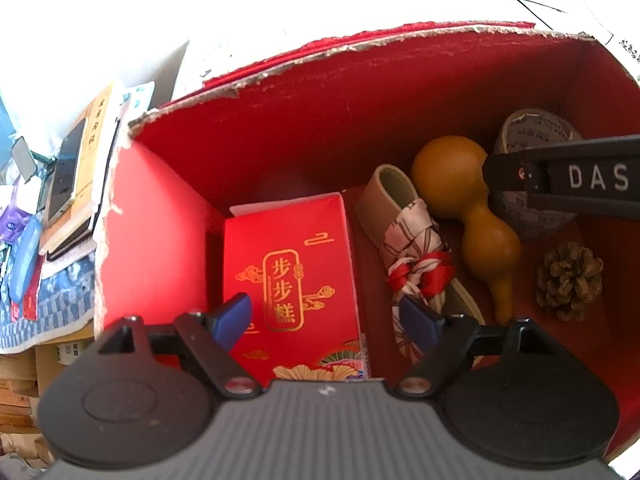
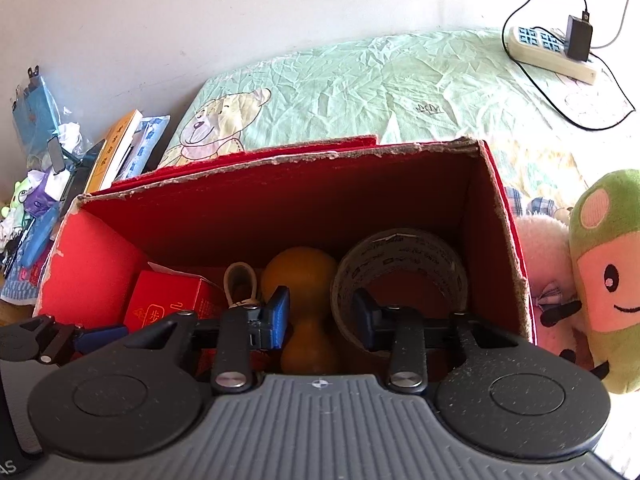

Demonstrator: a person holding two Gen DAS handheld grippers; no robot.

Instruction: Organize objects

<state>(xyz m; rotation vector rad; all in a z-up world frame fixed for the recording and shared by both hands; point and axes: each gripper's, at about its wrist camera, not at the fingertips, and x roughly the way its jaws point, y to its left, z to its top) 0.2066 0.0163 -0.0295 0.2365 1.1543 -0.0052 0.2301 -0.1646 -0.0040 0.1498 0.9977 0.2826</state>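
Red box [image 1: 360,128]: open-topped, both grippers reach into it; it collects the small items.
Contents: red carton [image 1: 292,264] between the left gripper's [image 1: 332,312] spread, empty fingers; wrapped bundle [image 1: 412,248], gourd [image 1: 468,216], tape roll [image 2: 400,264], pine cone [image 1: 568,280] to its right.
Right gripper [image 2: 324,312]: fingers apart, holding nothing, gourd and tape just ahead.
Outside: plush toy [image 2: 604,280] right of the box, likely waiting.

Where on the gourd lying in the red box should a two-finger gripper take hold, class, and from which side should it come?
Grip the gourd at its narrow waist between the two bulbs, coming straight down from above. It lies on its side on the floor of the red box, and the bulbs either side should stop the fingers sliding. The fabric bundle and tape roll crowd its flanks, so a side approach looks blocked.
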